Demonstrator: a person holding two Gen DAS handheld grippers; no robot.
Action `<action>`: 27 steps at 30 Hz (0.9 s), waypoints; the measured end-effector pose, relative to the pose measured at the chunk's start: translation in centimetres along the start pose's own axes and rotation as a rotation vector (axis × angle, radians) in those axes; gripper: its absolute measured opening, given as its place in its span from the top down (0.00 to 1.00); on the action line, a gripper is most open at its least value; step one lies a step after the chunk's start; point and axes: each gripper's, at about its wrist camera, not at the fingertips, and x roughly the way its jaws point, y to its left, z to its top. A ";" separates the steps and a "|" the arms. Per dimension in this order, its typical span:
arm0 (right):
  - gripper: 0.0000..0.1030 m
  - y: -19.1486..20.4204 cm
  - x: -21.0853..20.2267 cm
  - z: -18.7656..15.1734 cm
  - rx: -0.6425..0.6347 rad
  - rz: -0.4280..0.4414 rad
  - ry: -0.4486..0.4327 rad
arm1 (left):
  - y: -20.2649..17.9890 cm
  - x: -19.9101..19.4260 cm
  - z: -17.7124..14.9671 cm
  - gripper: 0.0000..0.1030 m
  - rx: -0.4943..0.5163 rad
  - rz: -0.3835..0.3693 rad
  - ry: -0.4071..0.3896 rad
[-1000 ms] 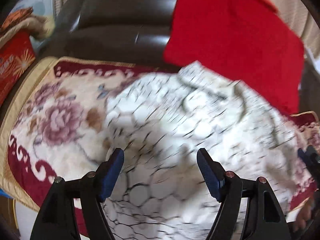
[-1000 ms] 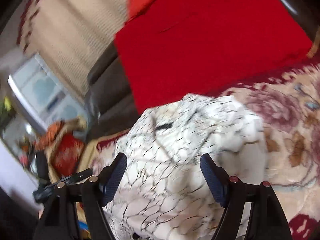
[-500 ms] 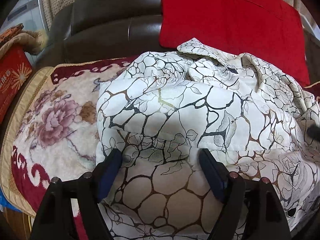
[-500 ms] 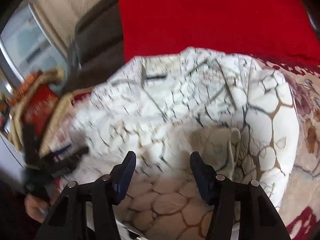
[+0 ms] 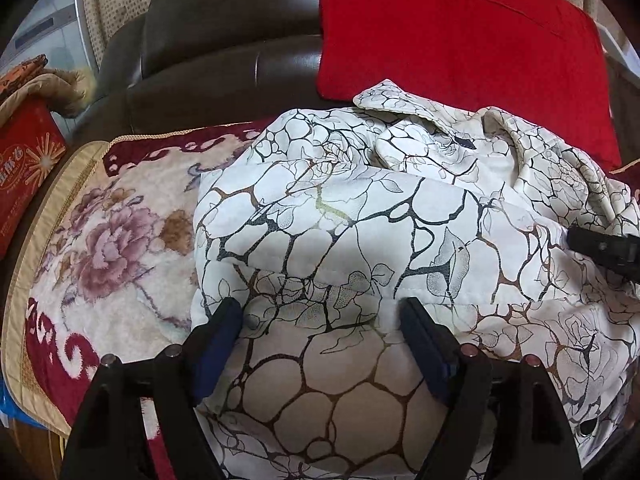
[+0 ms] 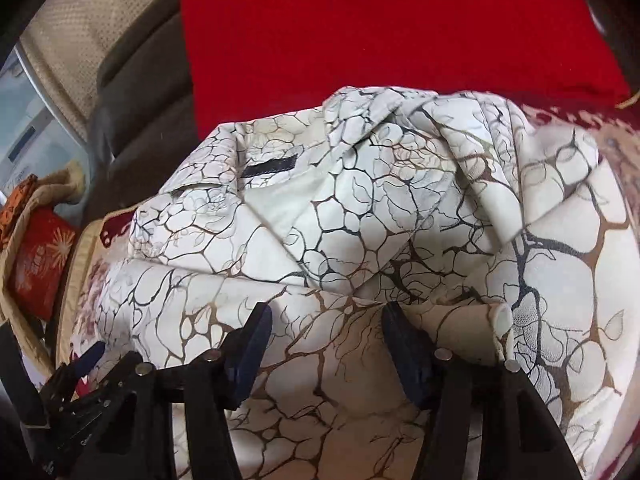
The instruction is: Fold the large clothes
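Between the jaws, left wrist view: left gripper (image 5: 320, 320) stands wide open, blue pads apart with nothing pinched; white jacket (image 5: 360, 220) with a black and gold crackle print fills the gap and spreads ahead.
Beyond the jaws, left wrist view: jacket collar (image 5: 400, 108) lies bunched at the far edge, against a red cushion (image 5: 460, 32) and a dark leather sofa back (image 5: 208, 64).
Left of the jaws, left wrist view: floral blanket (image 5: 112, 232) covers the seat under the jacket.
Right of the jaws, left wrist view: black tip of the right gripper (image 5: 600, 244) rests over the cloth.
Between the jaws, right wrist view: right gripper (image 6: 326, 332) is also open, narrower, gripping nothing I can make out; jacket cloth lies in the gap.
Just right of the jaws, right wrist view: rolled cuff or hem edge (image 6: 480, 320) sits outside the pads.
Risk, judged: closing now may catch one loose layer or miss the edge, dragging the fold askew; the padded bulk may spring open, and the lumpy collar may skew the stack.
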 end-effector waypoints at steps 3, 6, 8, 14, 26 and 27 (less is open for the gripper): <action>0.40 0.0 -2.0 -0.6 0.010 0.086 -0.041 | 0.0 -0.2 -0.1 0.20 0.003 0.002 -0.004; 0.40 0.4 -4.3 -1.6 -0.026 0.120 -0.074 | -0.1 -0.3 -0.2 0.20 0.006 0.008 -0.008; 0.40 1.0 -5.7 -2.4 -0.057 0.131 -0.081 | -0.1 -0.4 -0.3 0.20 0.006 0.012 -0.009; 0.40 0.7 -5.3 -5.0 -0.091 0.055 0.021 | -0.4 -0.7 -0.8 0.20 0.022 0.024 -0.015; 0.40 -1.1 -9.3 -6.4 -0.063 0.090 -0.014 | 0.3 -4.0 -2.1 0.20 0.019 -0.036 -0.070; 0.40 -1.4 -9.6 -6.4 -0.053 0.088 -0.027 | 0.4 -3.8 -2.0 0.20 0.018 -0.029 -0.062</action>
